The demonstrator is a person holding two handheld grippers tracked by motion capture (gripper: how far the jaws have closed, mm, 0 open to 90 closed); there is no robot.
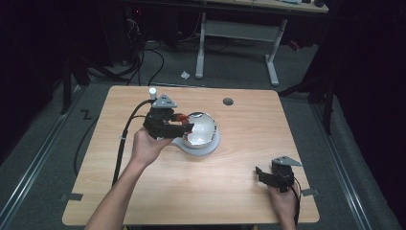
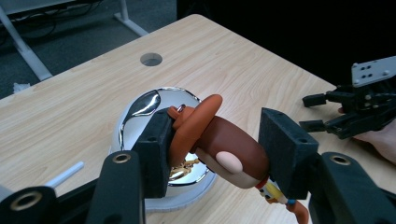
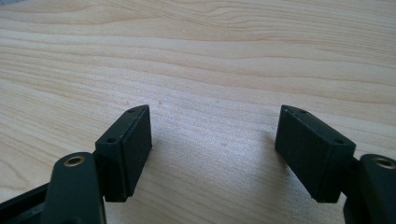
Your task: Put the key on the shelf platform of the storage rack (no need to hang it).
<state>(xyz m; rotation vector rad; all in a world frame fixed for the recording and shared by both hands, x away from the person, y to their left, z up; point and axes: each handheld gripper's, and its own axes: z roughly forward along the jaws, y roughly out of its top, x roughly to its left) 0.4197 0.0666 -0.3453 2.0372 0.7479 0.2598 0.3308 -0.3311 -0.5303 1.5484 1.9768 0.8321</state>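
right gripper (image 1: pixel 266 175) sits low over the table (image 1: pixel 239 191) near its near right corner, held by the person's right hand (image 1: pixel 283 203). in the right gripper view its jaws stand wide apart with bare wood grain between them; nothing held.

farther in, left of the table's centre, the left hand (image 1: pixel 146 146) holds the left gripper (image 1: pixel 186 123), cable trailing back toward the near left edge. its jaws are partly closed on a toy figure (image 2: pixel 224 149): brown head with an orange-brown hat brim, a pale ear, a bit of yellow and blue at the neck. the hat side presses against one pad; contact with the other pad cannot be told for certain.

the figure hangs just above the near left rim of a shiny metal bowl (image 1: pixel 203 128), which sits on a grey-white round base (image 1: pixel 203 147).

beyond, a round cable hole (image 1: pixel 228 101) lies near the far edge. a small white cylinder (image 1: pixel 152 91) stands toward the far left corner.
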